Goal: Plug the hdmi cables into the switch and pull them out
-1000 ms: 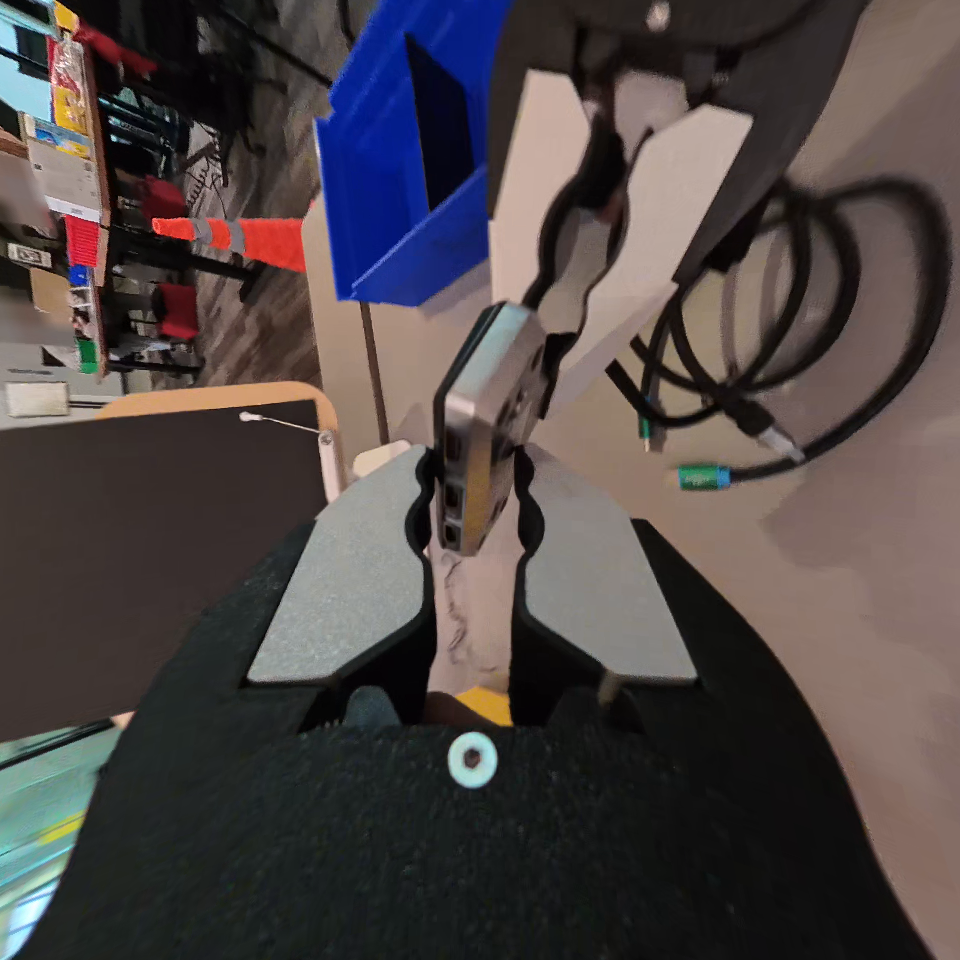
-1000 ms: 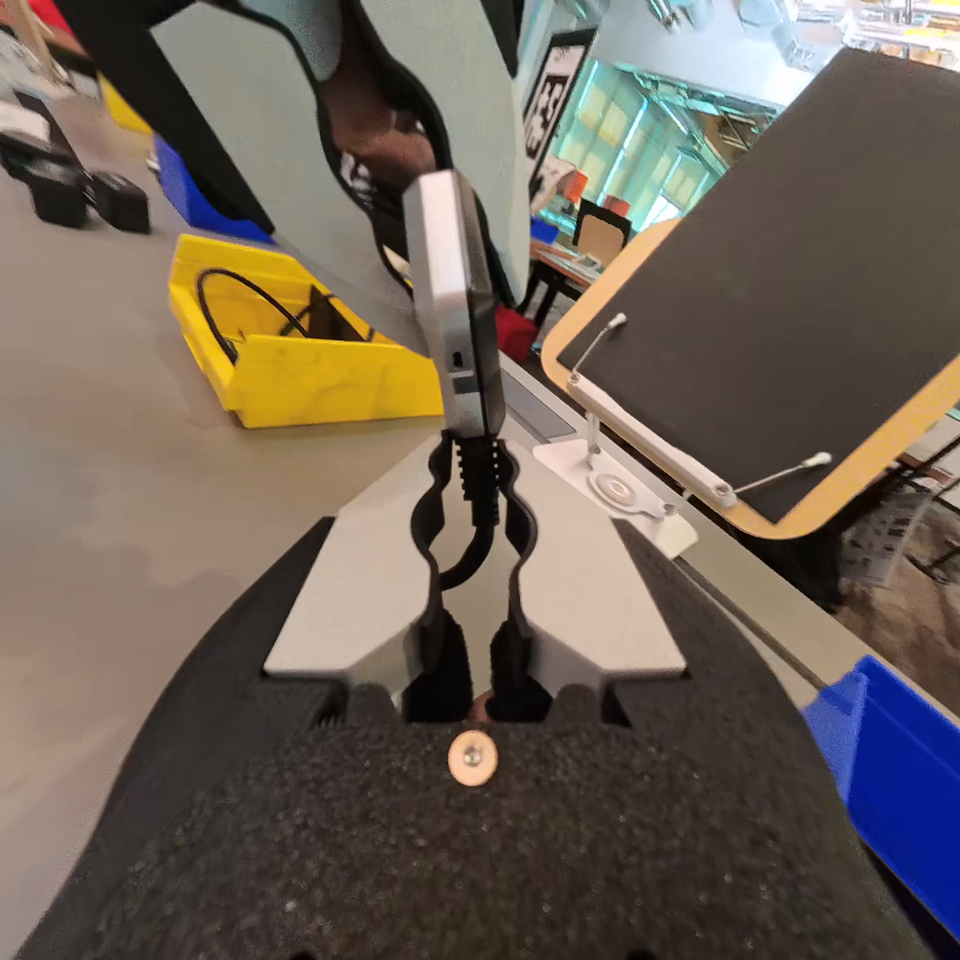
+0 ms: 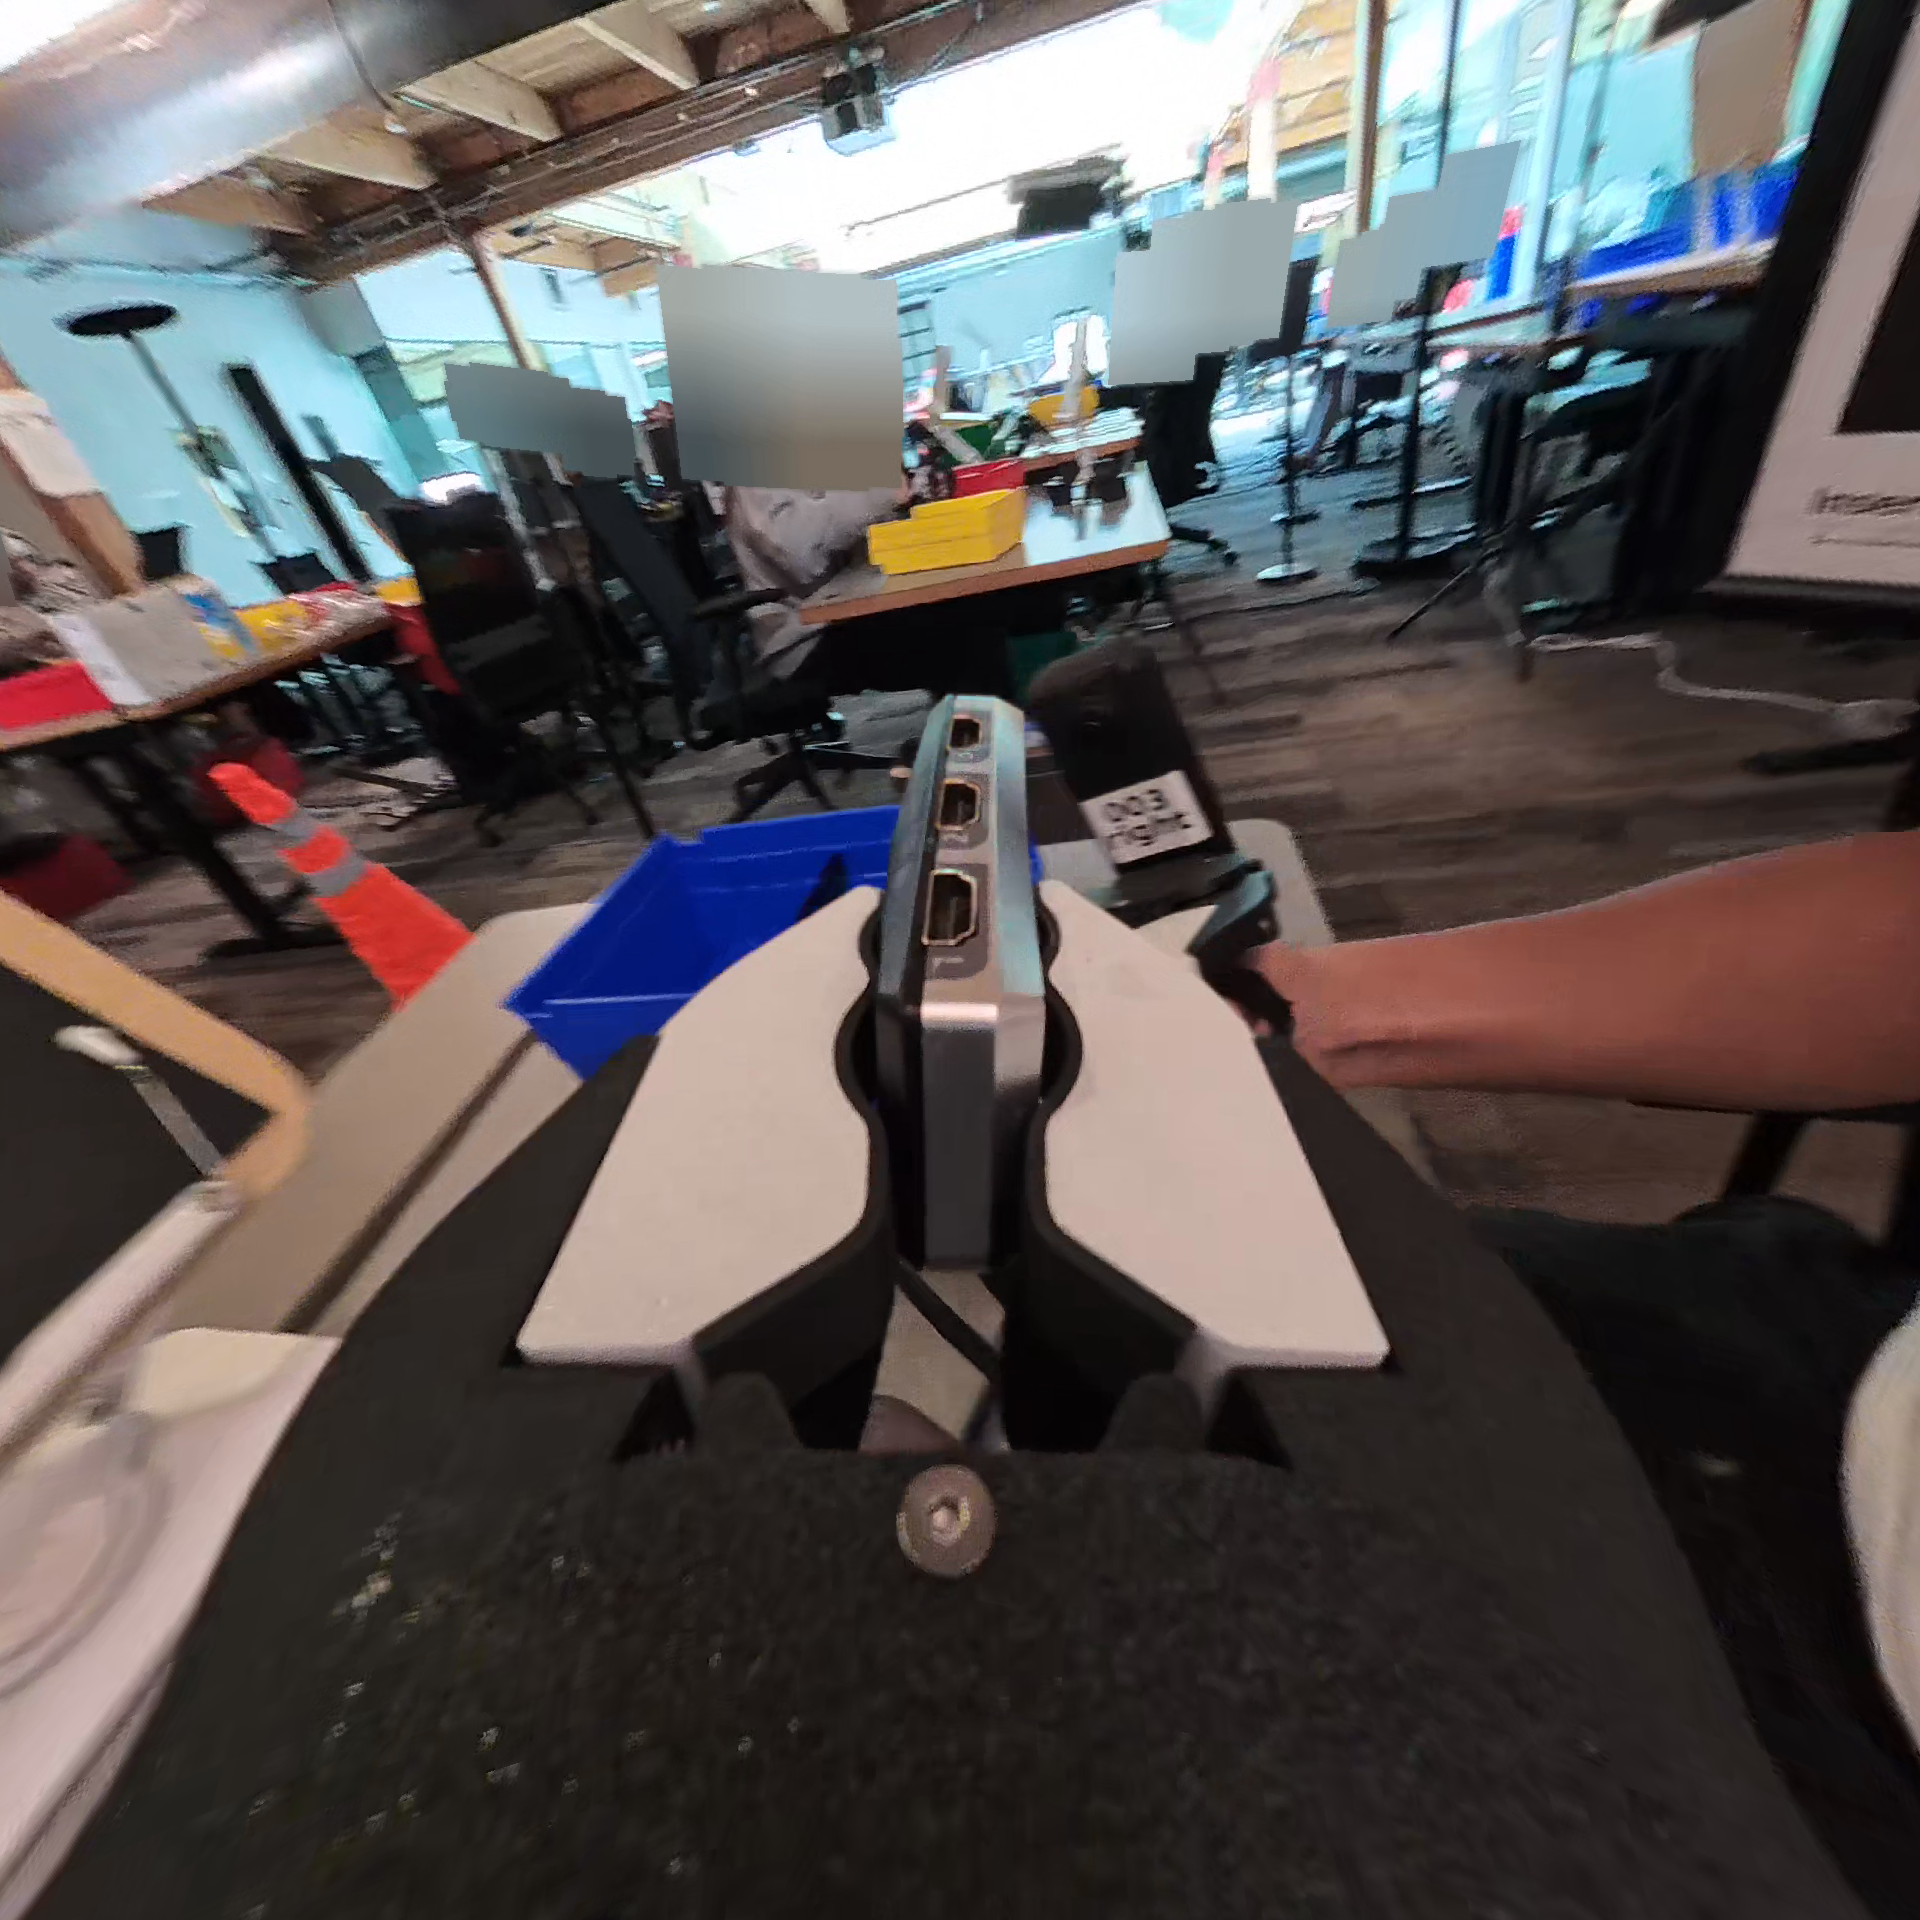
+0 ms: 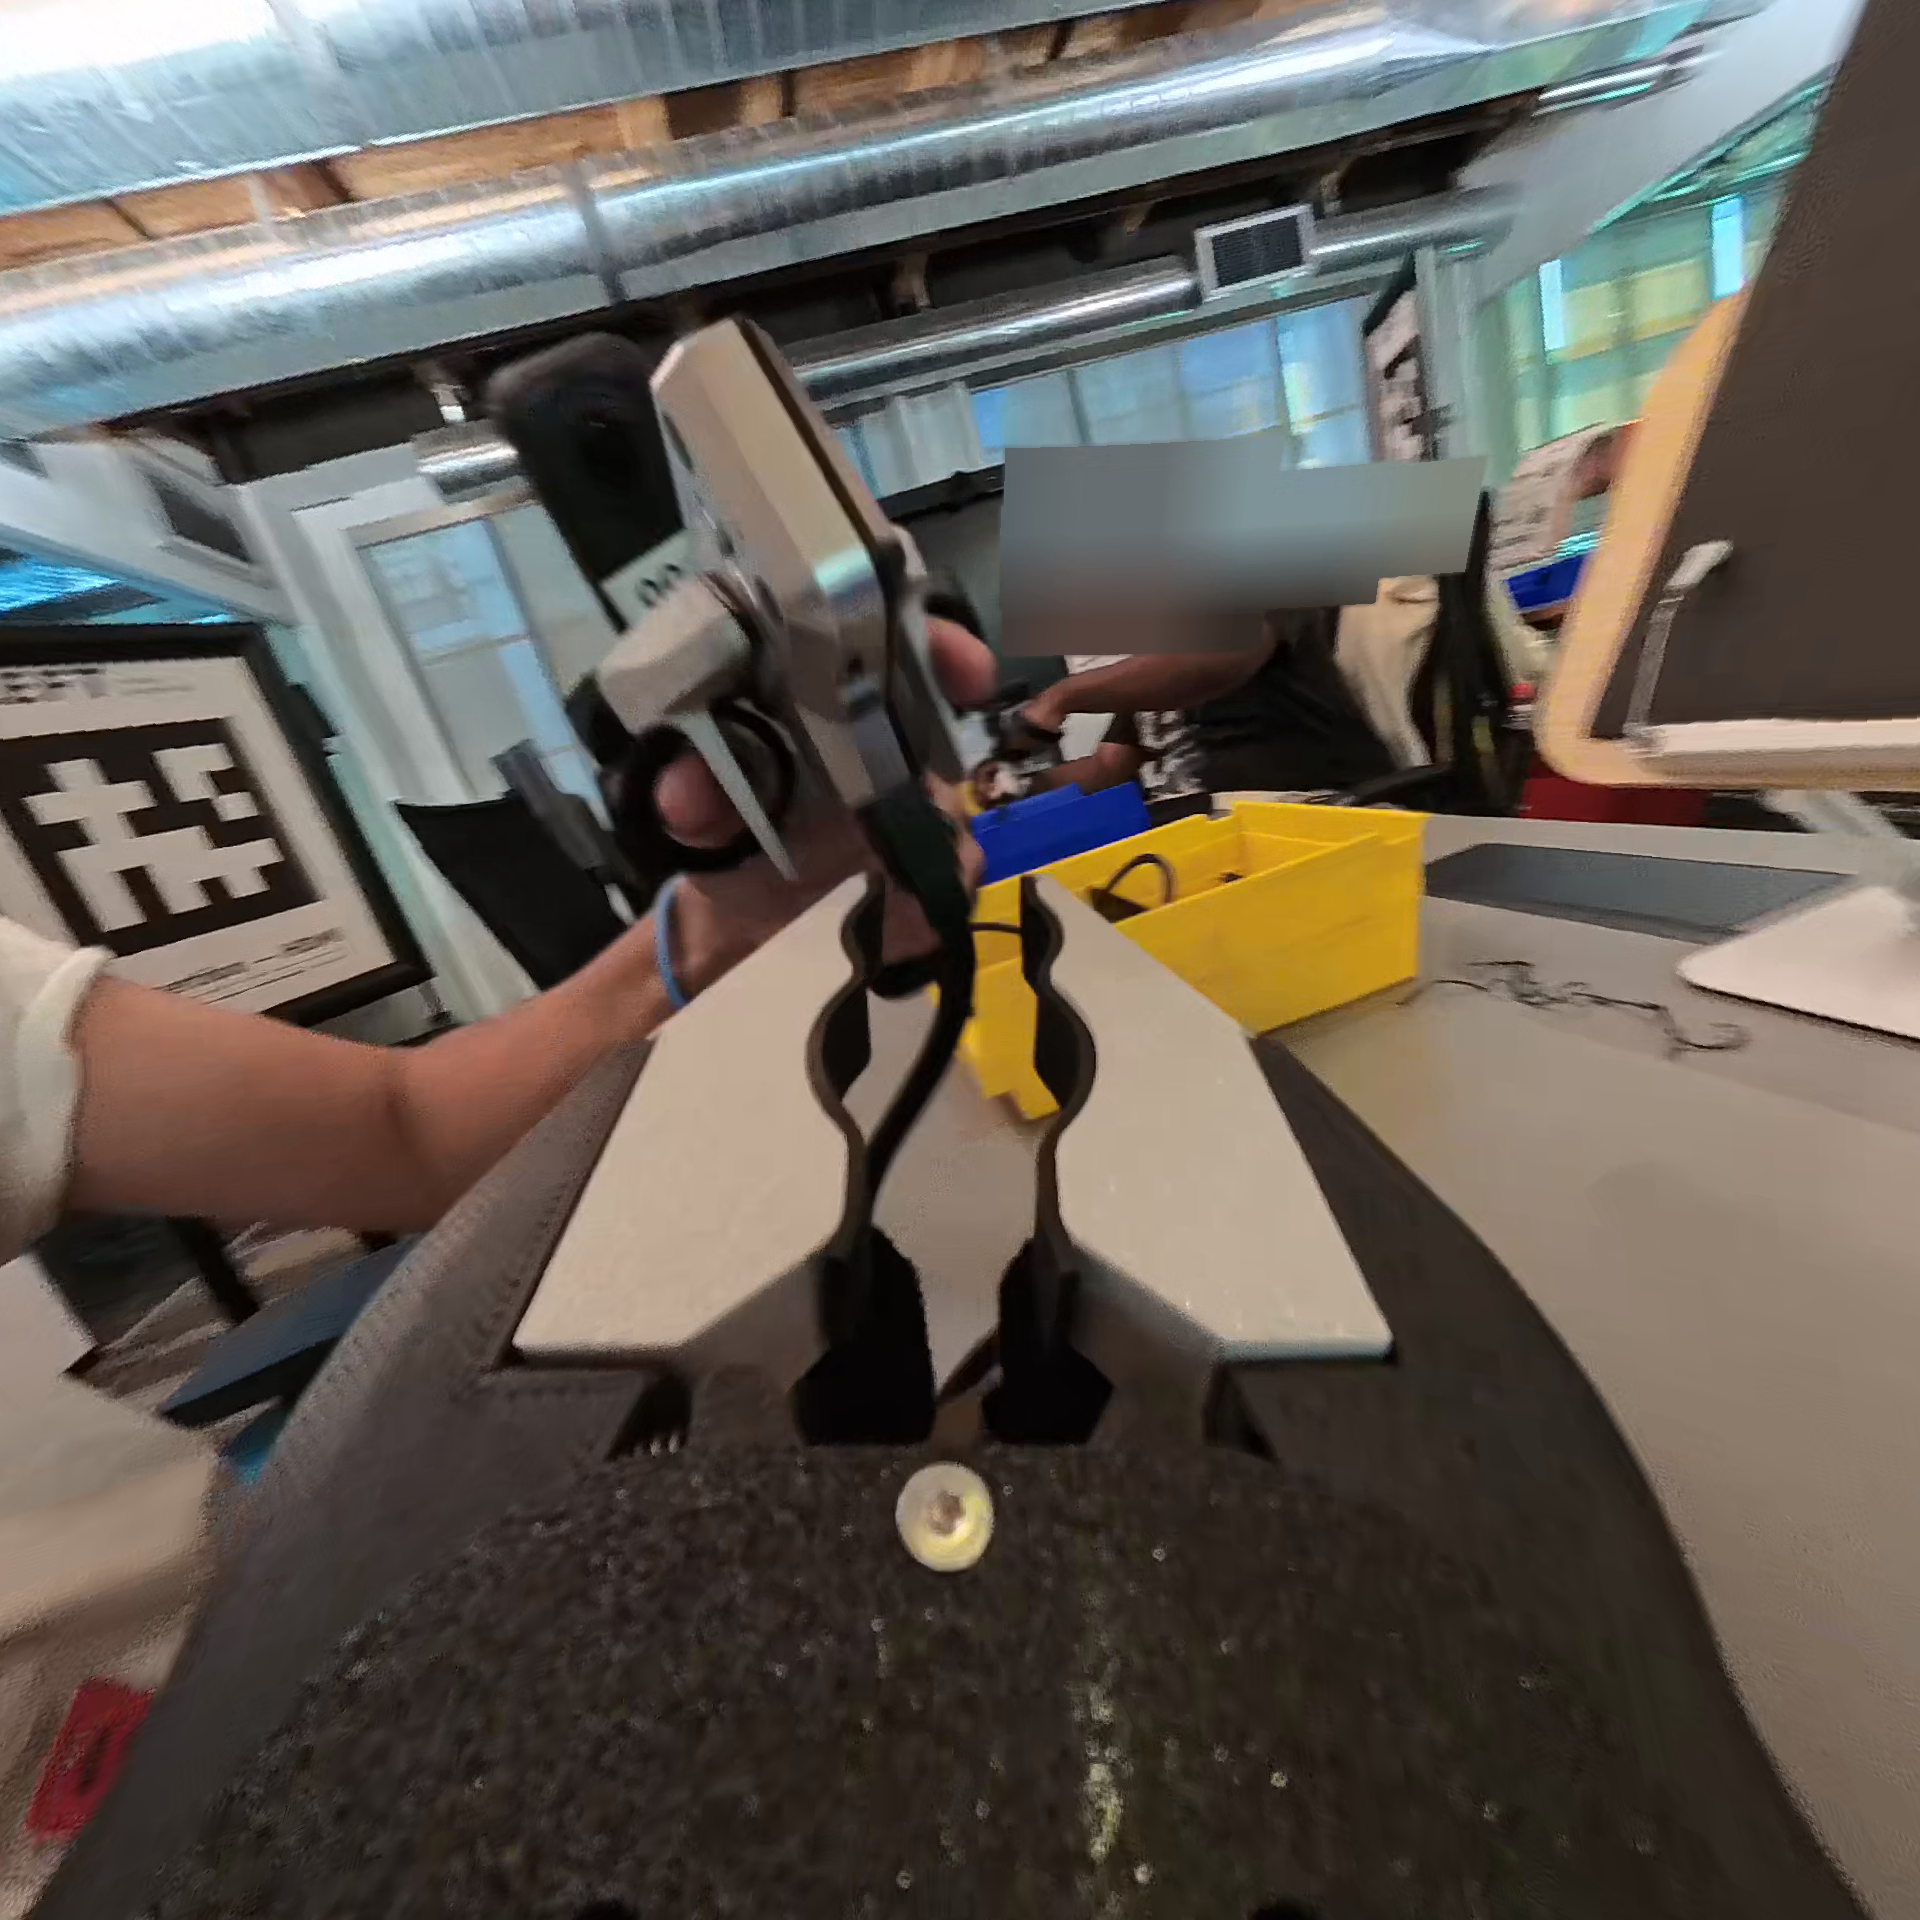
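Left gripper (image 3: 961,977) fingers are clamped on the silver hdmi switch (image 3: 971,1049), held on edge w/ its row of ports facing up, raised above the table's (image 3: 416,1049) far edge near the blue bin (image 3: 696,925). Right gripper (image 4: 951,935) fingers are apart, w/ a black cable (image 4: 920,1049) running loosely between them, not pinched. Yellow bin (image 4: 1299,925) sits farther back on the table, orange cone (image 3: 343,883) on the floor beyond.

A blue bin (image 3: 675,940) sits beside an orange cone (image 3: 353,894).
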The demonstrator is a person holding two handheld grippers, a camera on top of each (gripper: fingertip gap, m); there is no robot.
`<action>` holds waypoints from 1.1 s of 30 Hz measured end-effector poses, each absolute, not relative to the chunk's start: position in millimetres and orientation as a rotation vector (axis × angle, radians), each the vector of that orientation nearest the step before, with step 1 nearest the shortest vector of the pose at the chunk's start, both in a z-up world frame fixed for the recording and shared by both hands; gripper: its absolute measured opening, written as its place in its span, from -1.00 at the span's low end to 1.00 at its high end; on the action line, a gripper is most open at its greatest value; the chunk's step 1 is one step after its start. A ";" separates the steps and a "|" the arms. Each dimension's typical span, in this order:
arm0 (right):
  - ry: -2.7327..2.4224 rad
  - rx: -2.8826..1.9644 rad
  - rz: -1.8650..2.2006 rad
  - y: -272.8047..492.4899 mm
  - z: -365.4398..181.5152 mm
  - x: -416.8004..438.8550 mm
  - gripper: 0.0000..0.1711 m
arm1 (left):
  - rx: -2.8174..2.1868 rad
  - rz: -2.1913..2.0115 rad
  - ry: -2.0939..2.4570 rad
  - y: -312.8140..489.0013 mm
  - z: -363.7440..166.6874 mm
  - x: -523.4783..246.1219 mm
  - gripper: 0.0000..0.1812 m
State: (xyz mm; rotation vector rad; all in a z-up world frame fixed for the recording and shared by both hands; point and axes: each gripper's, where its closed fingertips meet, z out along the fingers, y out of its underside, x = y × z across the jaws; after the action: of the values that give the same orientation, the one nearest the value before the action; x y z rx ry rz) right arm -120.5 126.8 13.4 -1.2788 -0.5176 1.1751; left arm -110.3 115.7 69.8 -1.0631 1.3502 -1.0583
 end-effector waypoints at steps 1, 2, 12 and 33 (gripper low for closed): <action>-0.490 -1.295 1.143 131.5 14.6 -111.8 -0.67 | -1.055 -0.997 1.334 124.7 81.2 -115.7 -0.75; -0.461 -1.317 1.120 135.5 16.6 -102.3 -0.65 | -1.044 -0.905 1.322 135.6 92.7 -122.1 -0.74; -0.566 -1.765 0.853 145.2 -52.2 -75.3 -0.54 | -0.917 -0.201 1.369 179.2 58.1 -155.1 -0.75; -0.669 -2.234 1.021 170.1 -176.8 -94.1 -0.62 | -1.137 -0.289 1.364 146.6 -78.6 -180.0 -0.75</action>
State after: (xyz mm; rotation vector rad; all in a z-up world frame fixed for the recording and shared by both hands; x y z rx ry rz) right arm -94.1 170.1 -176.8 -2.2336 -0.6691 1.0212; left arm -180.0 146.6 -78.6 -1.1369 1.3638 -0.2890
